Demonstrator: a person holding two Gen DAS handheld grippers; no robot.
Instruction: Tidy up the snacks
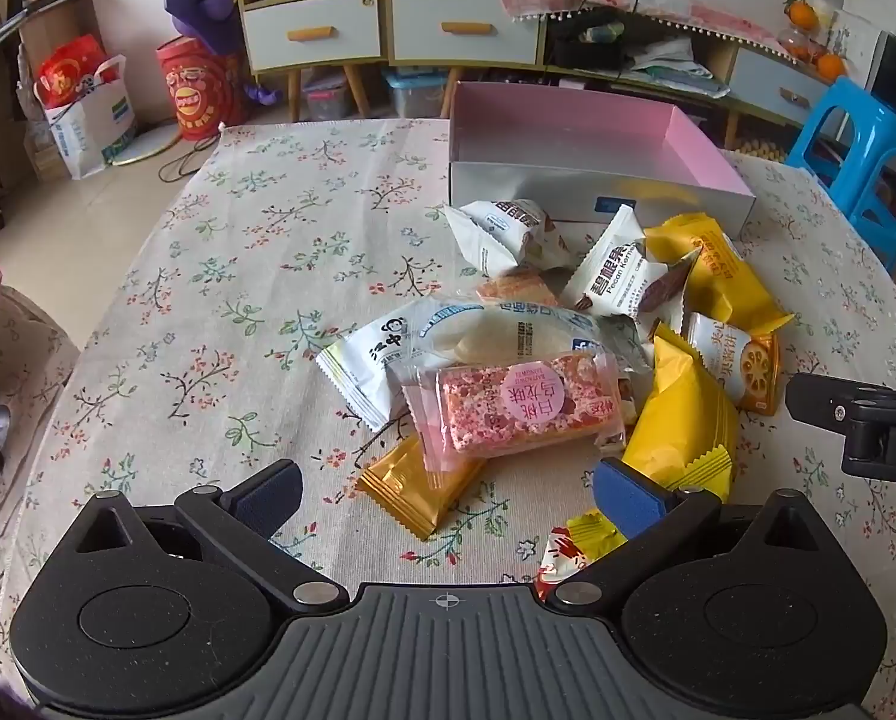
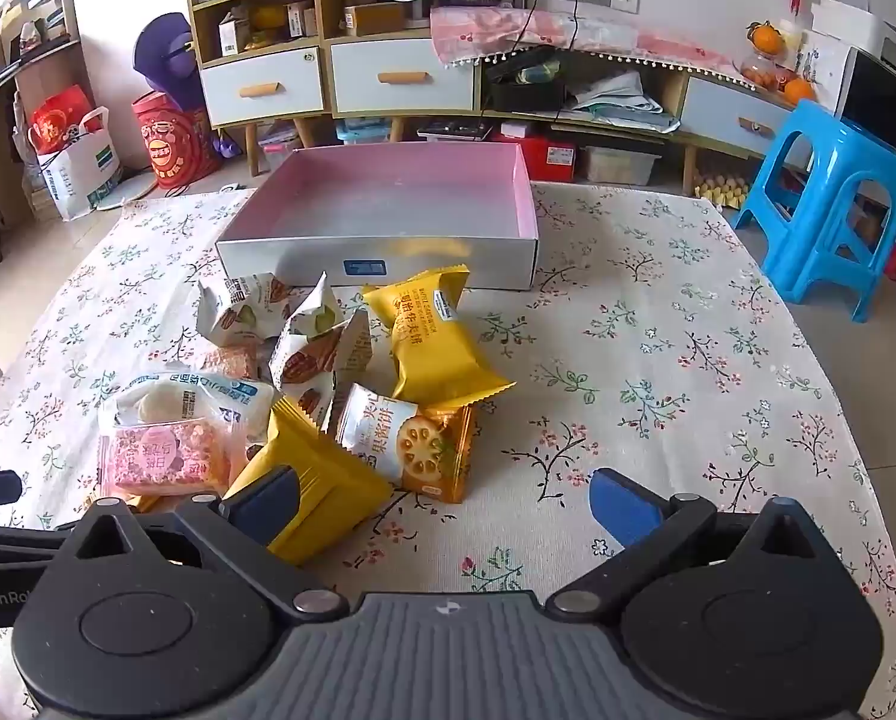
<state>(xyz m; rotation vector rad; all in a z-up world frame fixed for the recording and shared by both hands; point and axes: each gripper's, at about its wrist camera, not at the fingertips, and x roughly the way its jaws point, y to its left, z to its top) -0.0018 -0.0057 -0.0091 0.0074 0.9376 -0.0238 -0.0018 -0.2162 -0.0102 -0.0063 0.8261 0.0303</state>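
Observation:
A pile of wrapped snacks lies on the flowered tablecloth in front of an open box (image 1: 598, 192) (image 2: 382, 252), silver outside and pink inside, with nothing seen in it. In the left wrist view a pink bar (image 1: 520, 408) tops the pile, over a long white packet (image 1: 448, 342) and a small gold packet (image 1: 418, 492). My left gripper (image 1: 448, 498) hangs open just short of the pink bar. My right gripper (image 2: 448, 504) is open too; its left finger sits over a yellow packet (image 2: 310, 480), and an orange lotus-print packet (image 2: 412, 438) lies just ahead.
A red-and-yellow candy (image 1: 568, 546) lies by the left gripper's right finger. A blue plastic stool (image 2: 832, 198) stands off the table's right side. Cabinets with drawers (image 2: 400, 78) and bags line the far wall. Bare tablecloth (image 2: 658, 360) spreads right of the pile.

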